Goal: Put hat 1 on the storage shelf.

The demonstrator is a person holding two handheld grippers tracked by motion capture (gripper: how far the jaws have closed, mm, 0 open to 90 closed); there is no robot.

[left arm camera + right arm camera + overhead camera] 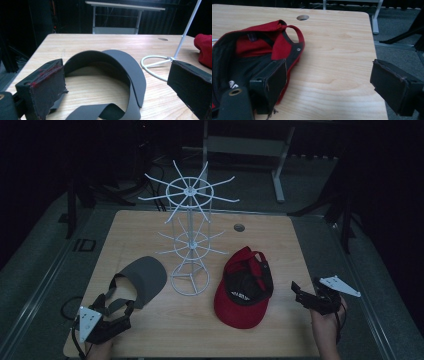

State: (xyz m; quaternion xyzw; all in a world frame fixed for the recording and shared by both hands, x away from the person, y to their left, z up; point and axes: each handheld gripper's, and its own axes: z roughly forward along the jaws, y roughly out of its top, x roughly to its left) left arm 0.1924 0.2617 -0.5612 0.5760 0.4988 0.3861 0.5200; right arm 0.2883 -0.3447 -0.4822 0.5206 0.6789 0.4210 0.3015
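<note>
Worktop (150, 227): pale wood grain, rounded corners, three things resting on it right now.

Here's the layout. A white wire rack (190, 235) stands upright near the middle, its ring base flat on the wood, spokes fanning out at two levels. To its left lies a grey visor (142, 277), brim up toward the rack, strap trailing toward the near edge. On the rack's right, a red cap (244, 290) sits upside down, dark lining showing, its brim pointing to the near edge. The cap and visor each lie just beside the rack's base. Toward the far edge, right of centre, there's a small round cable hole (239, 227) in the surface.
</note>
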